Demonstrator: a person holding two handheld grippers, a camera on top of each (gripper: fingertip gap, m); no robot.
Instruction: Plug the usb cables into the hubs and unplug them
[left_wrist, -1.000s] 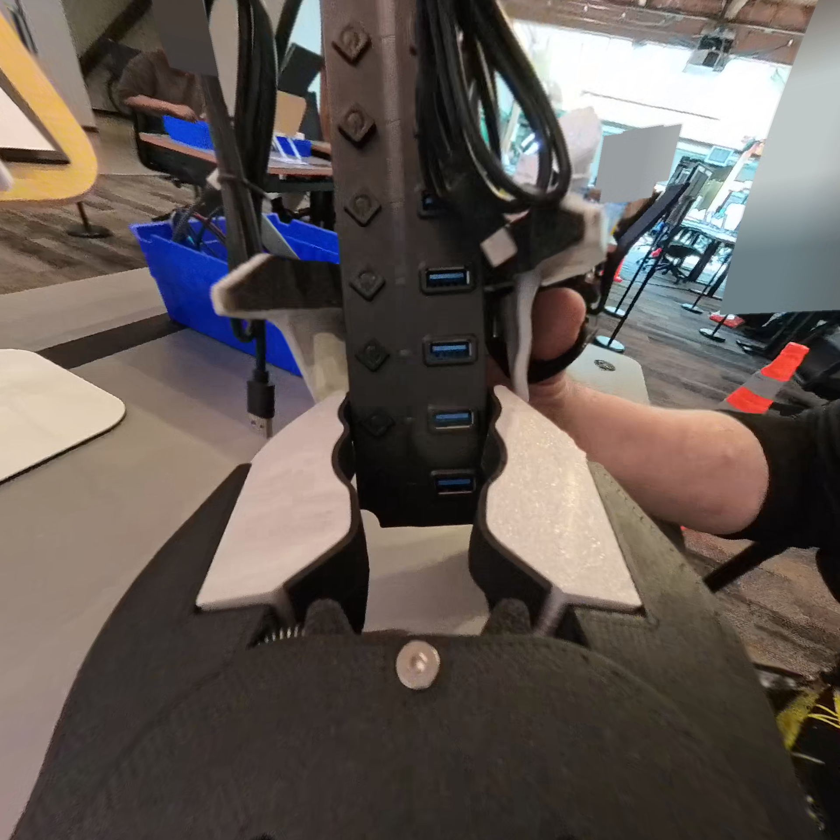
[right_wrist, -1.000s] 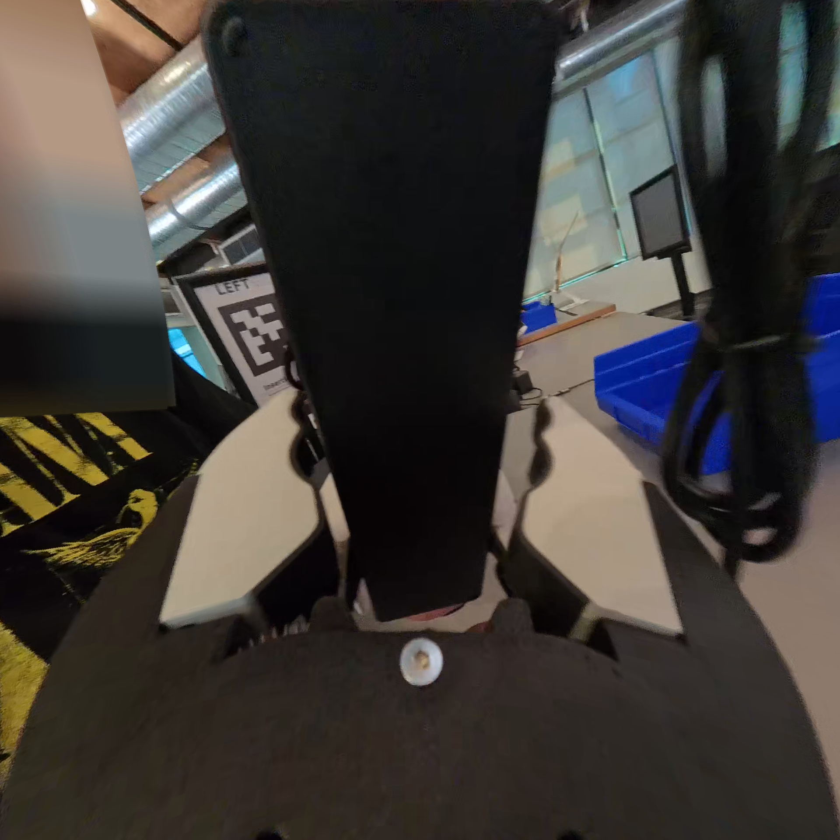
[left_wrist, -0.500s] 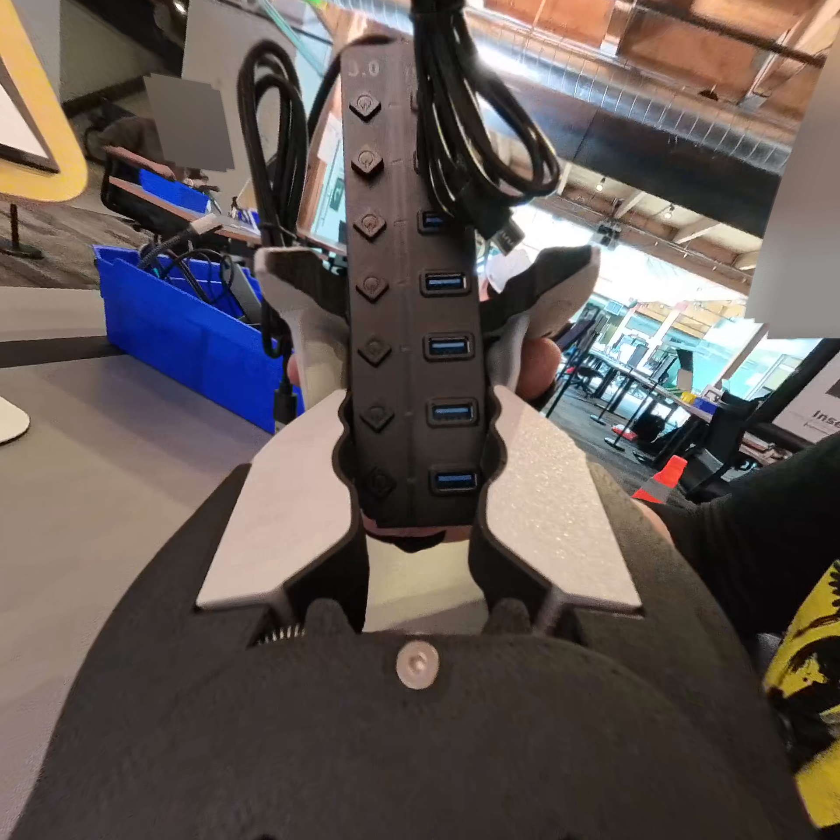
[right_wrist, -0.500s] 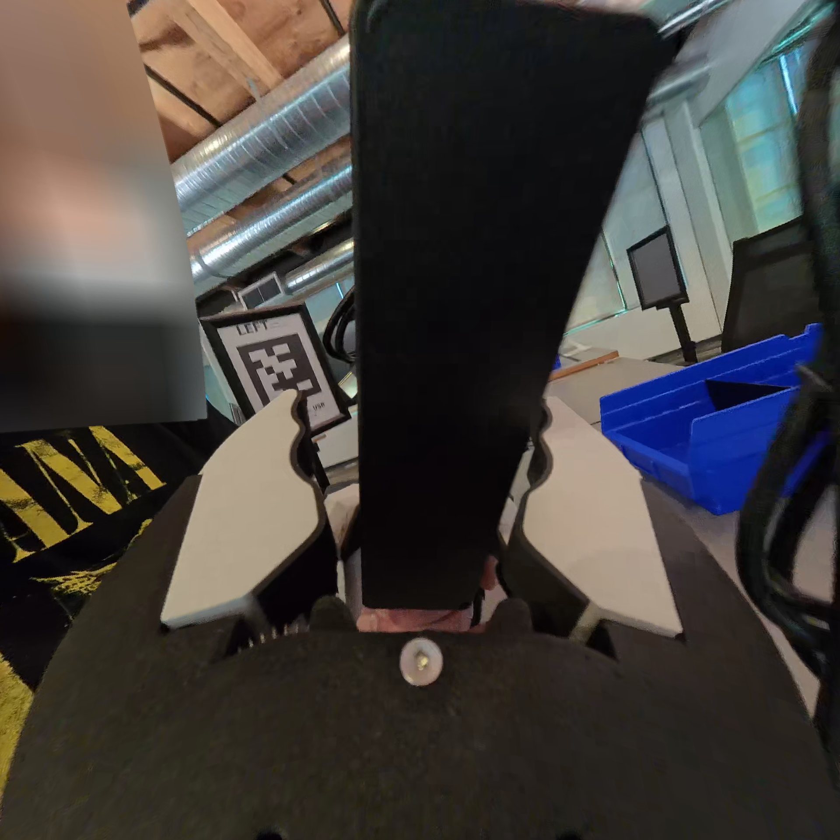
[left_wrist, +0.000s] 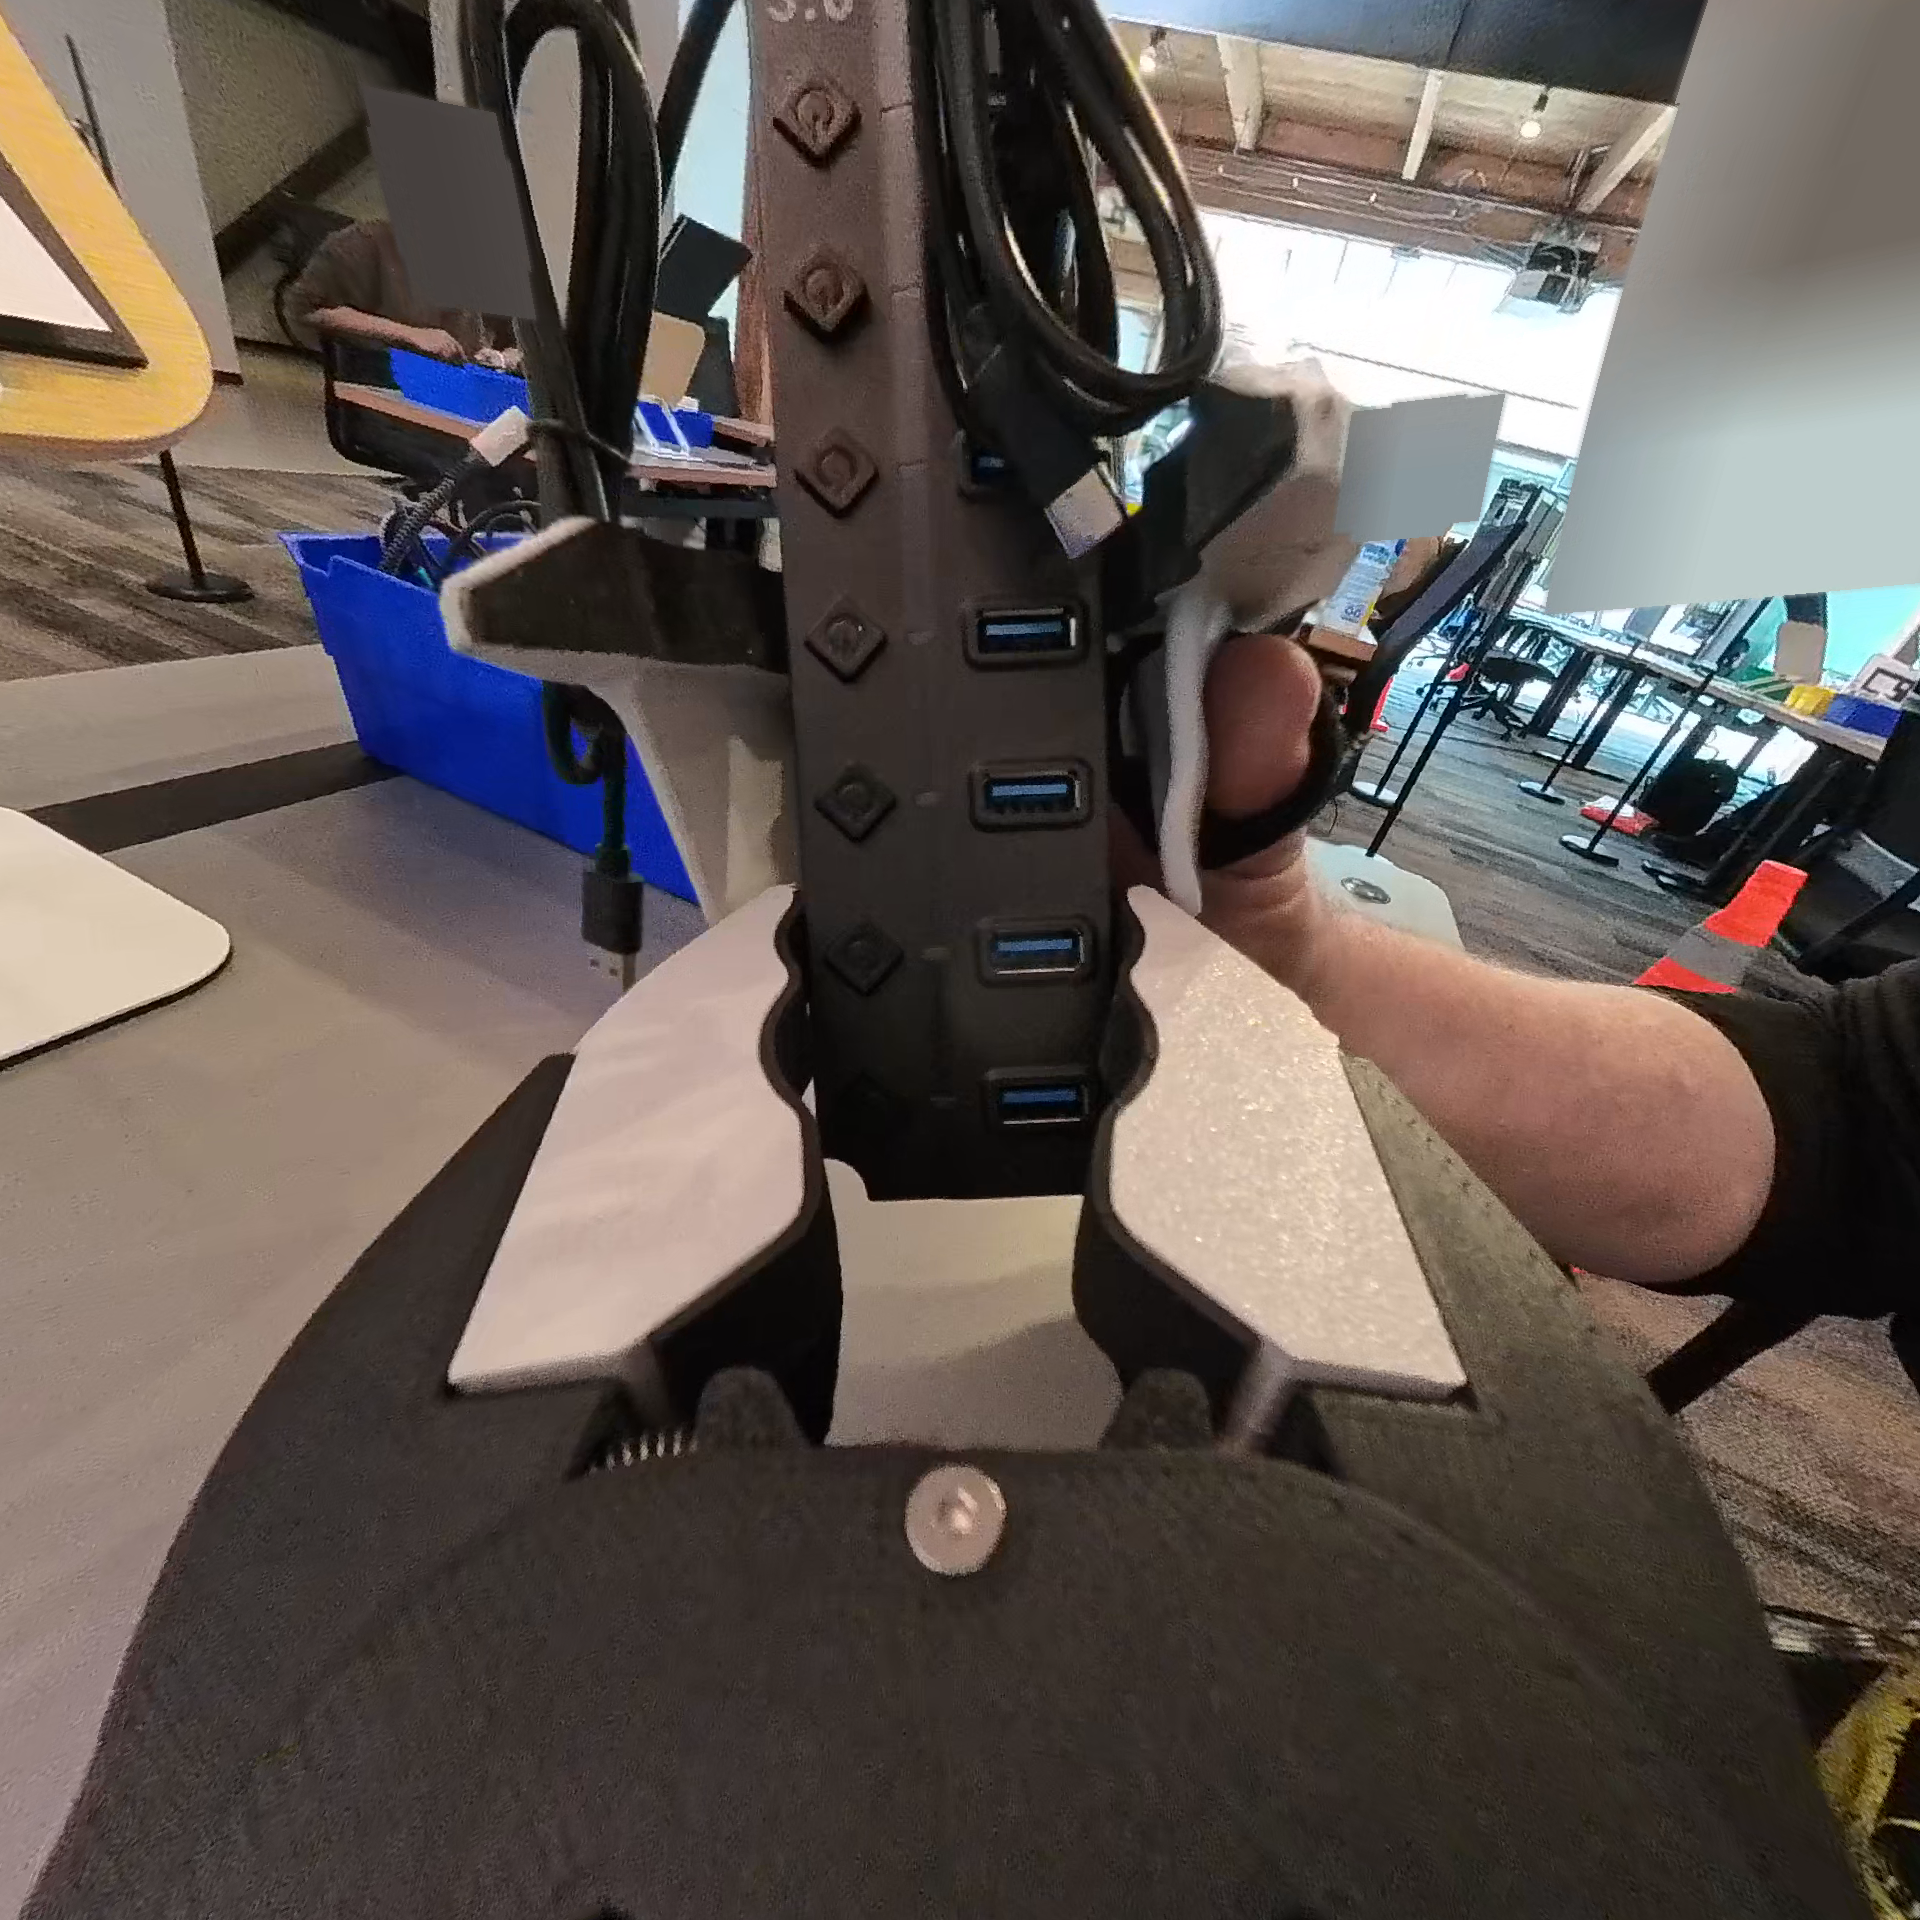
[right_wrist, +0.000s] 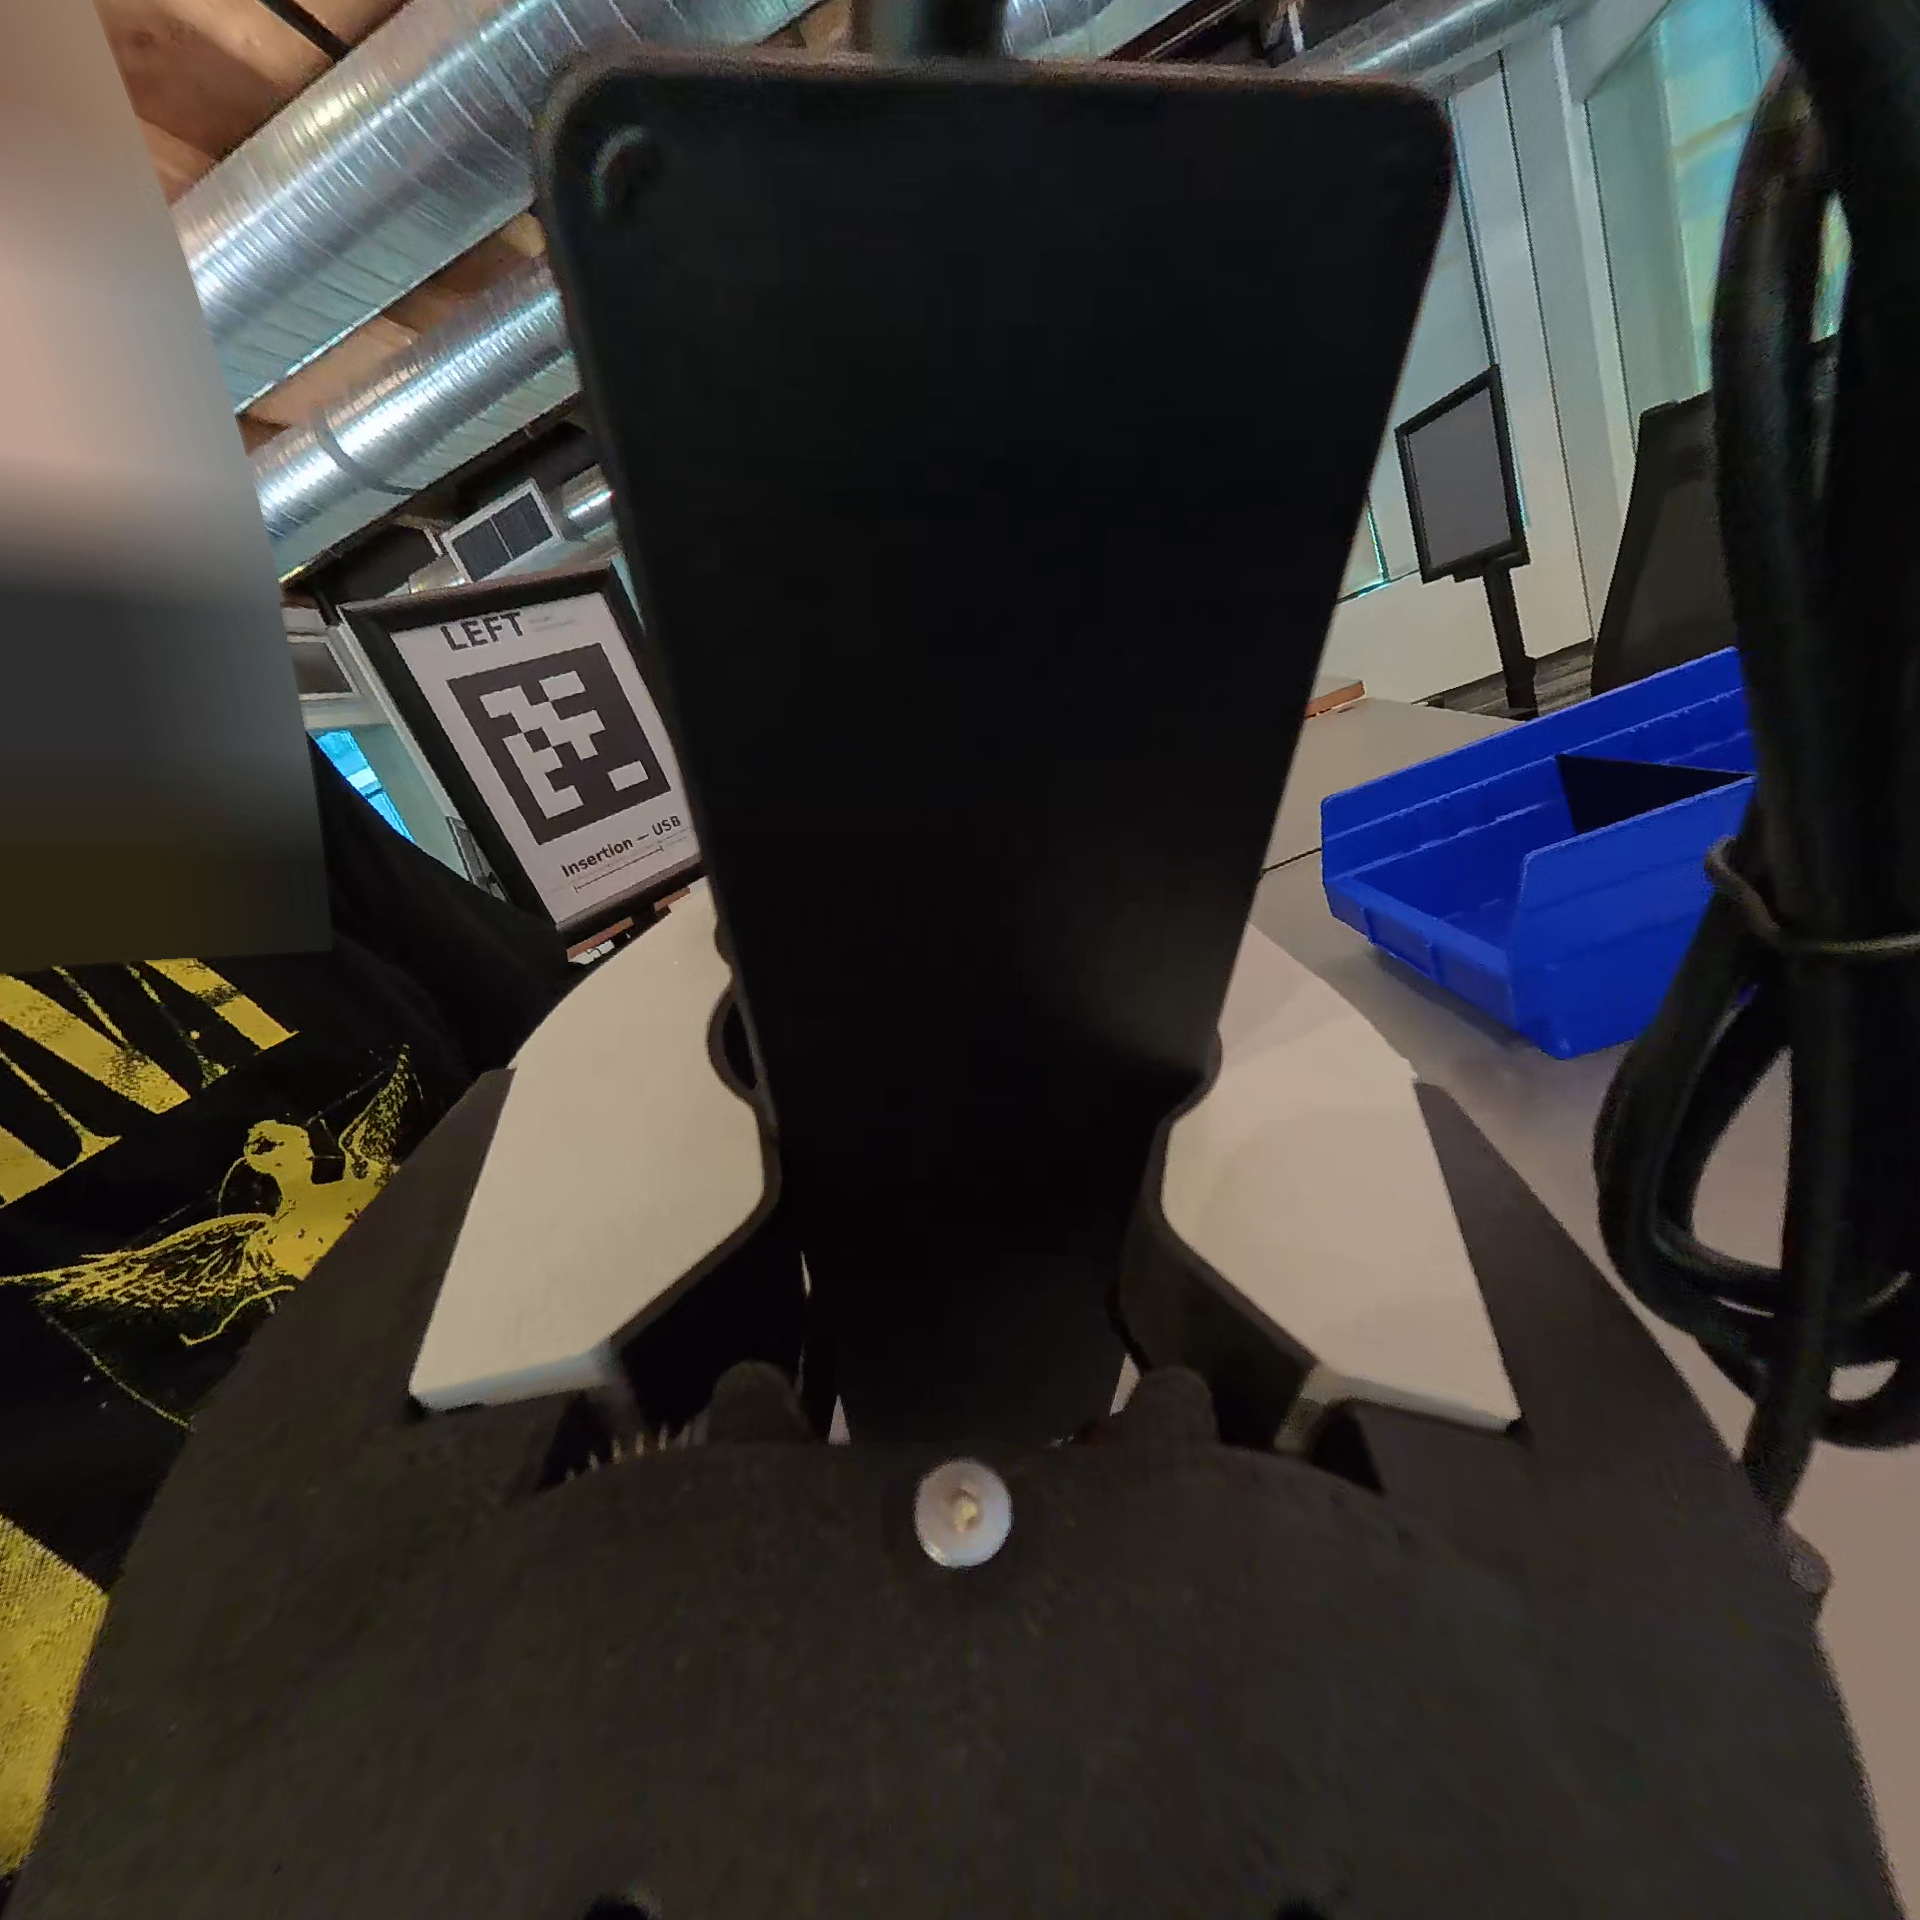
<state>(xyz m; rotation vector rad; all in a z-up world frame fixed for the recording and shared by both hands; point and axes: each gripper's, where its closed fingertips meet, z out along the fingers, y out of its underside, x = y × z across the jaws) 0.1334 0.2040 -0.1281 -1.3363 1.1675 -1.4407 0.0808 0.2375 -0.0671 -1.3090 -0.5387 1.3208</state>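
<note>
My left gripper (left_wrist: 961, 935) is shut on the lower end of a long black USB hub (left_wrist: 935, 644) and holds it upright, with its blue ports and diamond buttons facing me. The right gripper's fingers (left_wrist: 582, 603) flank the hub from behind at mid-height. In the right wrist view the hub's plain black back (right_wrist: 987, 623) stands between my right gripper's (right_wrist: 966, 1039) pads, which are close to its sides but not clearly pressing. Bundled black cables (left_wrist: 1039, 260) hang from the hub's top, one loose plug (left_wrist: 1081, 509) dangling by the ports. Another bundle (right_wrist: 1818, 935) hangs at the right.
A blue bin (left_wrist: 447, 675) sits on the grey table (left_wrist: 208, 1143) behind the hub; it also shows in the right wrist view (right_wrist: 1538, 904). A framed marker sign (right_wrist: 540, 748) stands at the left. A white pad (left_wrist: 83, 935) lies at the left. An orange cone (left_wrist: 1745, 925) stands on the floor. Some 8 centimeters of space lies between my two pairs of fingers.
The hub and both grippers tilted up and came back down. My right gripper's jaws narrowed around the hub. The left grasp on the hub stayed the same.
</note>
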